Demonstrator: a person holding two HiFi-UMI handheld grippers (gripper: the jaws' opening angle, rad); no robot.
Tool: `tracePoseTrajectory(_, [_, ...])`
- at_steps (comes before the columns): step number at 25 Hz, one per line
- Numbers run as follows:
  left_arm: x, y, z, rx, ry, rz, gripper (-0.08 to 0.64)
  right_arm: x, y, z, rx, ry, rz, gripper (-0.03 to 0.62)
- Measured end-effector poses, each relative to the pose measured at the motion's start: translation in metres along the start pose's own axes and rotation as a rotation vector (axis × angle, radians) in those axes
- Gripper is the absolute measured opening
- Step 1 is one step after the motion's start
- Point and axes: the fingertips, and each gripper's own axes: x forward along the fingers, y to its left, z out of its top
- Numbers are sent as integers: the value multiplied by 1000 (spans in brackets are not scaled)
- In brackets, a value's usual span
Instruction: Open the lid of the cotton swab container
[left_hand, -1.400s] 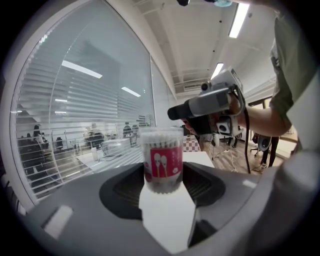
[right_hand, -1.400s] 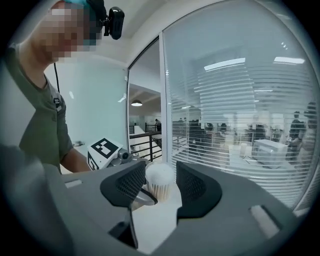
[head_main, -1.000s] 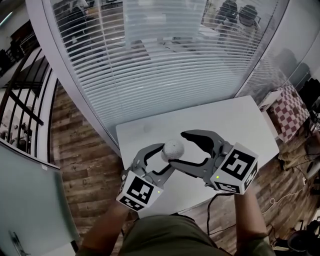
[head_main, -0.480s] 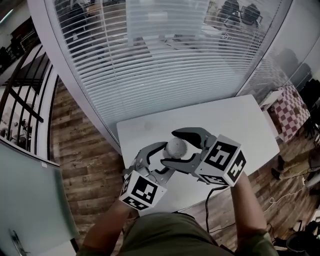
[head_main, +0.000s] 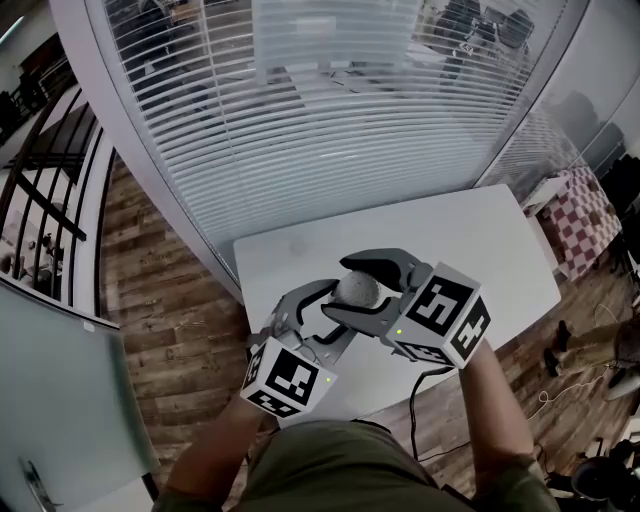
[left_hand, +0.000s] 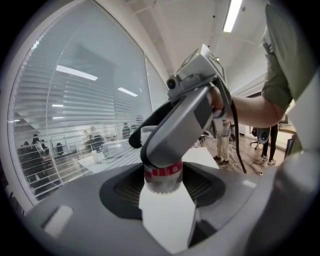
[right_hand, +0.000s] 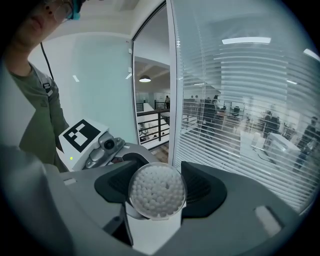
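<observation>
The cotton swab container (head_main: 357, 290) is a small round tub with a red band (left_hand: 162, 172), held above the white table (head_main: 480, 240). My left gripper (head_main: 335, 312) is shut on its body, which sits between the pads (left_hand: 202, 185) in the left gripper view. My right gripper (head_main: 350, 285) comes from the right and its jaws have just been closing, with the clear lid (right_hand: 157, 190) between them. White swab tips show through the lid. The right pads (right_hand: 200, 187) rest against the lid's rim. One right finger (left_hand: 172, 130) hides the lid in the left gripper view.
A curved glass wall with white blinds (head_main: 330, 120) stands just beyond the table's far edge. Wood floor (head_main: 160, 330) lies to the left. A checkered piece (head_main: 580, 215) and cables sit off the table's right end. The person's torso is close at the near edge.
My right gripper has moved left and a little down, from beside the container to around its top. The left gripper and the container have stayed where they were.
</observation>
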Motion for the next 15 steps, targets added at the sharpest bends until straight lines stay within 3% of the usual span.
tracePoseTrajectory(15, [2, 6, 1, -39, -31, -7, 245, 0, -6, 6, 23, -67, 26, 276])
